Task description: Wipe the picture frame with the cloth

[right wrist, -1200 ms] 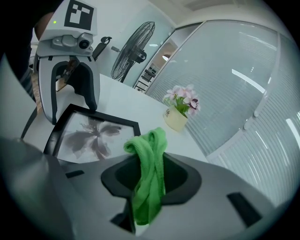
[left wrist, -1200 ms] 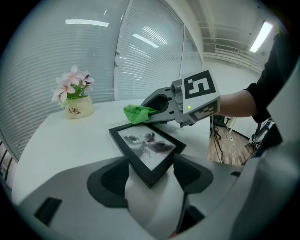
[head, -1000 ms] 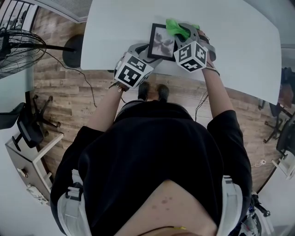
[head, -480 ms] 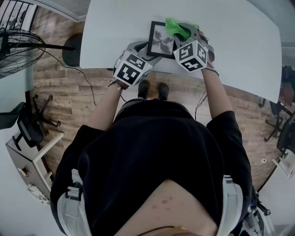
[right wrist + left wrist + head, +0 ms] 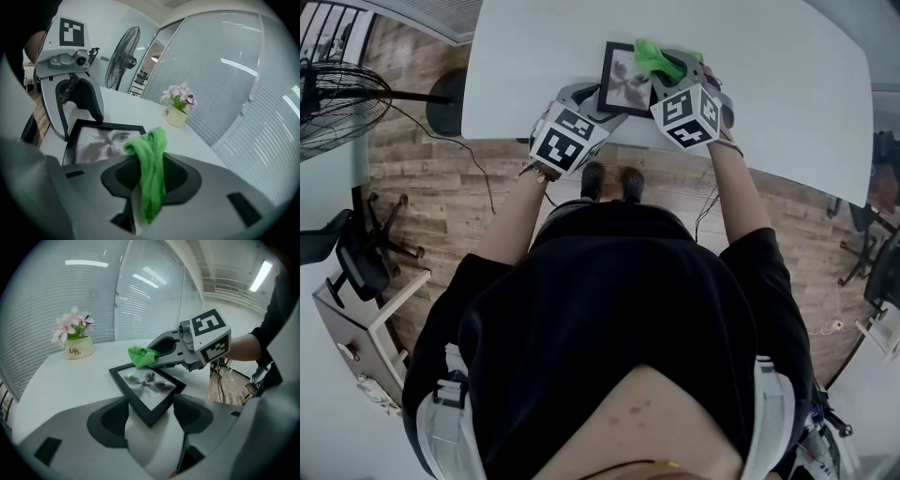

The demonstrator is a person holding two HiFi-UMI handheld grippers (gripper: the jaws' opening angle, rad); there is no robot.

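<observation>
A black picture frame (image 5: 622,70) with a grey flower print lies flat on the white table (image 5: 787,84), close to its near edge. My left gripper (image 5: 150,417) straddles the frame's near corner (image 5: 149,404), both jaws against its edges. In the right gripper view that left gripper (image 5: 77,123) stands at the frame's left corner. My right gripper (image 5: 150,174) is shut on a bunched green cloth (image 5: 151,159). The cloth (image 5: 656,54) rests on the frame's far right part, seen also in the left gripper view as a green wad (image 5: 141,356) on the frame's far corner.
A small cream pot of pink flowers (image 5: 77,350) stands further back on the table. A standing fan (image 5: 337,94) and an office chair (image 5: 366,253) are on the wooden floor to the left. The table edge runs just below both grippers.
The right gripper and cloth have slid slightly left across the frame's top. The frame and left gripper have shifted a little further from the table edge.
</observation>
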